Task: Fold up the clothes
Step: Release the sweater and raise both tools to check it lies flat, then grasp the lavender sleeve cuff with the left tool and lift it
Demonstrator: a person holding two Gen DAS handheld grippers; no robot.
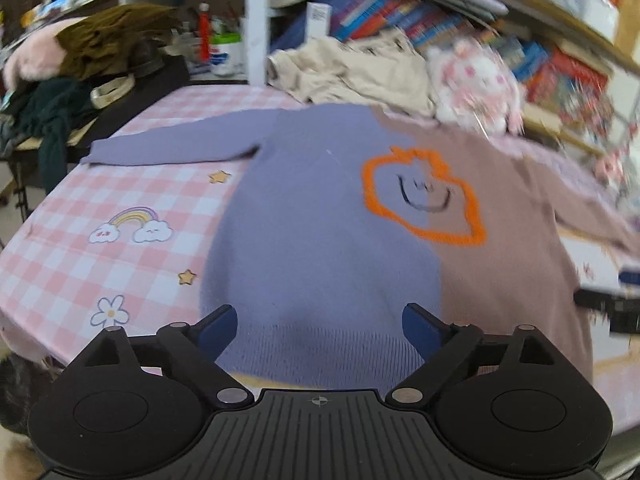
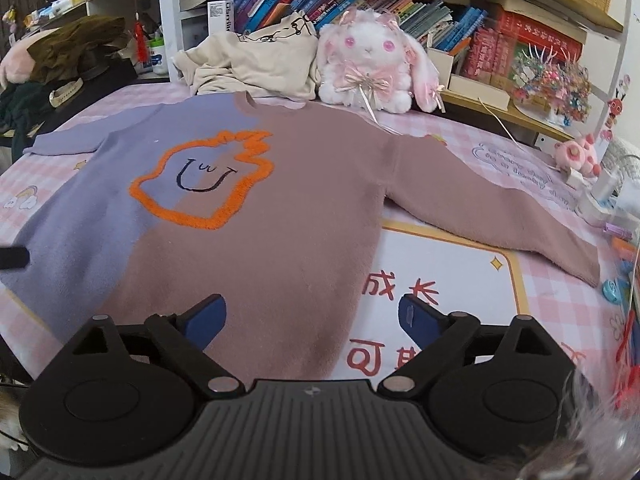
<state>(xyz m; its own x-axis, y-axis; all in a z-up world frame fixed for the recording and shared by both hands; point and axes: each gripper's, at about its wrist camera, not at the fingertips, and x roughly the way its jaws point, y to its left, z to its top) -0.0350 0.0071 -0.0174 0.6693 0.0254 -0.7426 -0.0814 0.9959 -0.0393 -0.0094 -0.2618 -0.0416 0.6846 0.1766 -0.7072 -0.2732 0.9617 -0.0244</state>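
Sweater (image 2: pixel 256 216) lies flat, front up, on the checked desk (image 1: pixel 80 240), both sleeves spread wide. Left hand-held gripper (image 1: pixel 320 330) and right hand-held gripper (image 2: pixel 310 320) hover over its hem, jaws wide and holding nothing. A pinch taking only the top layer could drag the knit askew; farther back, a folded sleeve might catch the plush rabbit (image 2: pixel 372 64) or beige garment (image 2: pixel 256 60).

Sweater (image 2: pixel 248 200) half lilac, half mauve — orange-outlined smiley (image 2: pixel 200 184).
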